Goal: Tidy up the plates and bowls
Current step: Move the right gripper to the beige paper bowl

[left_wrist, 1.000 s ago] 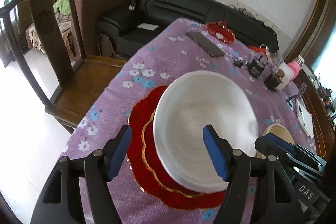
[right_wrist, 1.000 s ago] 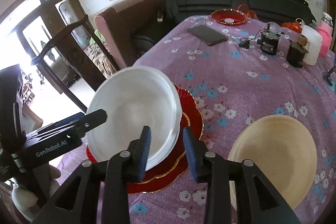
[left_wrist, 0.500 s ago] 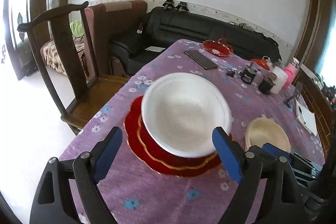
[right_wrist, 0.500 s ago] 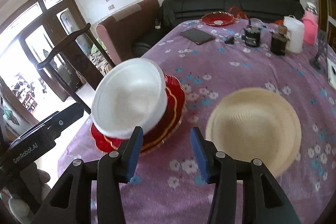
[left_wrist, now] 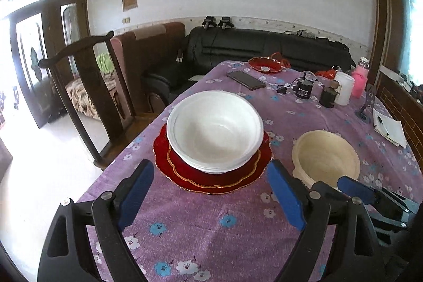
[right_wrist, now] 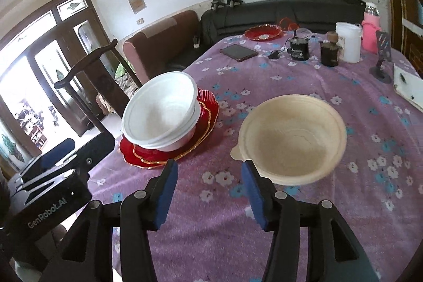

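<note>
My left gripper [left_wrist: 211, 192] hangs over the purple flowered tablecloth [left_wrist: 201, 229] with its jaws spread wide and nothing between them; they have just been opening, though the spread has settled now. Just ahead of it sit the white bowls [left_wrist: 215, 130], nested one in another (I count at least two rims) on the stacked red plates [left_wrist: 211, 176] with gold edging, near the table's left edge by the wooden chair [left_wrist: 87, 97]. My right gripper [right_wrist: 208, 189] also stands apart, its jaws having just been widening, and they hold nothing, only cloth shows in the gap. The cream bowl [right_wrist: 290, 139] rests alone on the cloth to the right of the red plates, well clear of them; its near rim lies just beyond my right gripper's right-hand fingertip.
</note>
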The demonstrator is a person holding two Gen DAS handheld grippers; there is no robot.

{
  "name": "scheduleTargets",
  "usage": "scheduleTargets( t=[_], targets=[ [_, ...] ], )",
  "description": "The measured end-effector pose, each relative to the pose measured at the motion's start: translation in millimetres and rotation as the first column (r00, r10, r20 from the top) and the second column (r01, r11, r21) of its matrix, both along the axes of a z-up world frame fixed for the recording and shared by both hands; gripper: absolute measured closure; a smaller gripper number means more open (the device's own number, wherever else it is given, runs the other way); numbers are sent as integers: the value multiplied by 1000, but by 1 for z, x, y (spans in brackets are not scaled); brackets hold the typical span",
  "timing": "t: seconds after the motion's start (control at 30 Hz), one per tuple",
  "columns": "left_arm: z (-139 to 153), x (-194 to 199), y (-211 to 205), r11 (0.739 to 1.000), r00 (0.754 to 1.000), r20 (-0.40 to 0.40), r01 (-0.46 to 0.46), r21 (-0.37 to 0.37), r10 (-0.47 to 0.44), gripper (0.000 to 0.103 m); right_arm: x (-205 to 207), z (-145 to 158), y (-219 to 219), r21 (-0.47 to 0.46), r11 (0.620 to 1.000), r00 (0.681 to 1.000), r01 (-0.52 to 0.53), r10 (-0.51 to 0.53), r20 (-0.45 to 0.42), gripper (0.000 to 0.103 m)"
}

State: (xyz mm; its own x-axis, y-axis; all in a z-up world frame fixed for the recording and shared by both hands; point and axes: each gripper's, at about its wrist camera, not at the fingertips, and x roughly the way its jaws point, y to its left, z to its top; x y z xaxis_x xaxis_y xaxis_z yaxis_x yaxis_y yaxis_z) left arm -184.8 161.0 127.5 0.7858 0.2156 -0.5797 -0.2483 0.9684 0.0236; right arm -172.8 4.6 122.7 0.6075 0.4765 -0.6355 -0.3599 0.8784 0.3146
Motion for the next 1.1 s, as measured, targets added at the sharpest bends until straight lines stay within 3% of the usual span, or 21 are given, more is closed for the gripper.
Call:
scheduleTargets(
  t=[0.23,0.67,1.1],
  targets=[
    [5,-6,-17,999,999,13,34,34,-35,15,-17,2,-17,-14,1000,999,24,-24,35,42],
    [-3,2,-32,996,996,-25,86,39,-85,15,-9,-11,-51,-12,995,995,99,-99,-4,41],
    [-17,16,-37,985,982,-81,166,-46,-170,15,6,-27,-92,-33,982,981,185,-186,-50,41]
  ],
)
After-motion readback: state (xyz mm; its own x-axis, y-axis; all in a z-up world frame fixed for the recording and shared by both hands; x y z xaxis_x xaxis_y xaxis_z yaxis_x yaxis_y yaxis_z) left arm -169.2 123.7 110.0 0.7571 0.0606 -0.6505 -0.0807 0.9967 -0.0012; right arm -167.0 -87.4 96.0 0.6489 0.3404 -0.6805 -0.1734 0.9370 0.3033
